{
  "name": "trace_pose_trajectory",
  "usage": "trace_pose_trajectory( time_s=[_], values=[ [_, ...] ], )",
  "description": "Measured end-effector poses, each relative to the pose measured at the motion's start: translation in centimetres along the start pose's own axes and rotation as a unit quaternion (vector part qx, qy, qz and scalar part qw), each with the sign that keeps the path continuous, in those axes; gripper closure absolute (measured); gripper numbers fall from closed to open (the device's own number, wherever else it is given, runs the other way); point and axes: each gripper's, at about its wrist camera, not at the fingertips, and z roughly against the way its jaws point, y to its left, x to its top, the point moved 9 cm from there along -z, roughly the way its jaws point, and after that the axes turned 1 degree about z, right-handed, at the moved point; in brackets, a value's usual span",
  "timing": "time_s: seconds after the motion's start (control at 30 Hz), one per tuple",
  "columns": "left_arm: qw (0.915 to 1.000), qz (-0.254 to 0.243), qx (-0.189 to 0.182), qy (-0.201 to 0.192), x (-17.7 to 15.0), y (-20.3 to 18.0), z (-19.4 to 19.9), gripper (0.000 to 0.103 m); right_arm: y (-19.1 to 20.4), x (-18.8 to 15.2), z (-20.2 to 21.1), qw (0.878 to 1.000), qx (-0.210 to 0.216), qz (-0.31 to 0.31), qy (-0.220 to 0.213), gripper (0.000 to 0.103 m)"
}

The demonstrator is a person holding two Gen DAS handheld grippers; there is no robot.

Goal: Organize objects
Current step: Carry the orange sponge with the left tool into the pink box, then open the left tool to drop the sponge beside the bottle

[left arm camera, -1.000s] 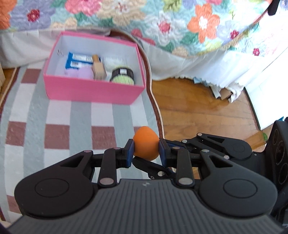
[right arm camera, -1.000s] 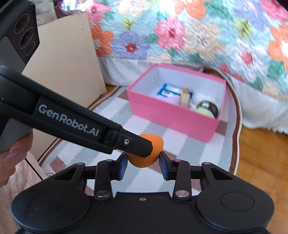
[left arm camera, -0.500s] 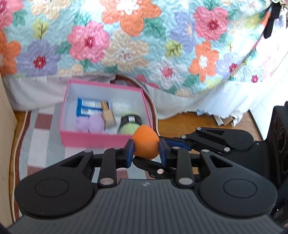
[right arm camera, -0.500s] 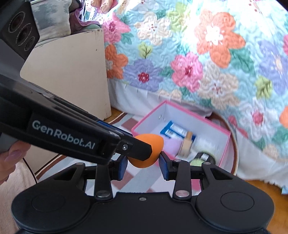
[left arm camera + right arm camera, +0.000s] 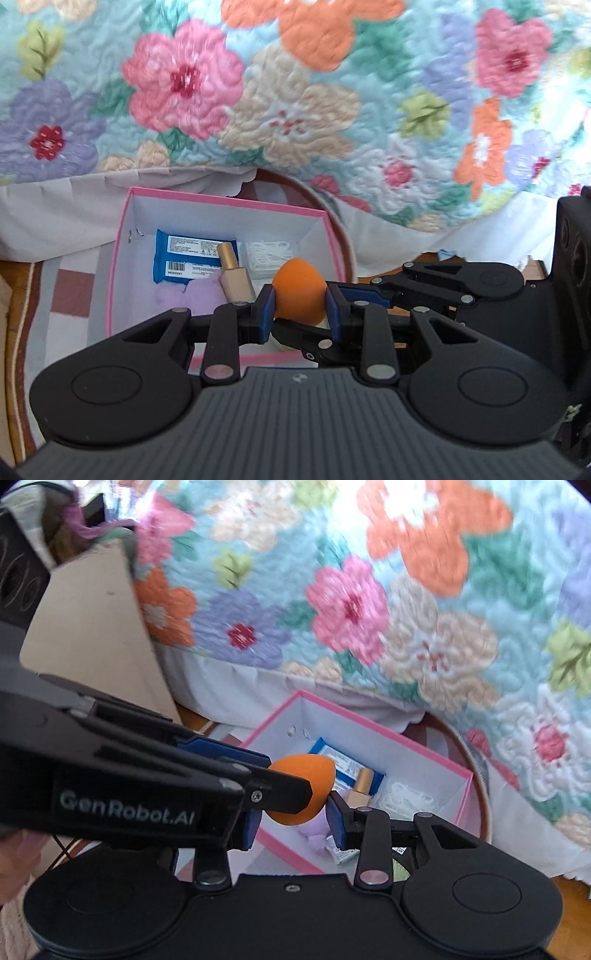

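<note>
Now, L→R: left hand-held gripper nearly closed, pinching sponge; right hand-held gripper straddles it too, contact unclear. Sponge at centre frame, tip up, over box near edge, lower centre; both equally near.

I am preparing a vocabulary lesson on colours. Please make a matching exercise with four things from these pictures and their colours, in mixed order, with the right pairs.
Things:
1. egg-shaped foam sponge held between the gripper pads
2. flat wipes packet in the box
3. cardboard box, outer rim
4. cap of the small bottle in the box

Colours:
A. blue
B. gold
C. orange
D. pink

Pairs: 1-C, 2-A, 3-D, 4-B
</note>
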Motion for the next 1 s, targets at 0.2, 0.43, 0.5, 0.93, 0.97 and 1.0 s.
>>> trace_pose_trajectory(
  time_s=[0.2, 0.43, 0.5, 0.93, 0.97, 1.0],
  values=[
    [0.9996, 0.022, -0.008, 0.013, 0.5, 2.5, -6.3, 0.075, -3.1, -0.6, -5.5, 0.999, -0.014, 0.009, 0.03, 0.06],
    [0.9979, 0.053, -0.022, 0.03, 0.0, 4.4, -12.0, 0.075, -6.3, -2.1, -10.3, 0.998, -0.012, 0.009, 0.062, 0.06],
    [0.9971, 0.059, -0.024, 0.041, 0.0, 4.9, -13.3, 0.075, -6.9, -2.4, -11.5, 0.998, -0.016, 0.011, 0.065, 0.06],
    [0.9931, 0.095, -0.027, 0.065, -0.8, 5.9, -16.7, 0.071, -8.4, -4.1, -14.3, 0.994, -0.034, 0.036, 0.096, 0.055],
    [0.9936, 0.093, -0.018, 0.062, -0.6, 6.0, -16.5, 0.069, -8.4, -4.1, -14.1, 0.995, -0.037, 0.038, 0.089, 0.053],
    [0.9941, 0.089, -0.01, 0.062, -0.5, 6.0, -16.3, 0.064, -8.4, -4.0, -13.8, 0.995, -0.039, 0.037, 0.081, 0.051]
  ],
)
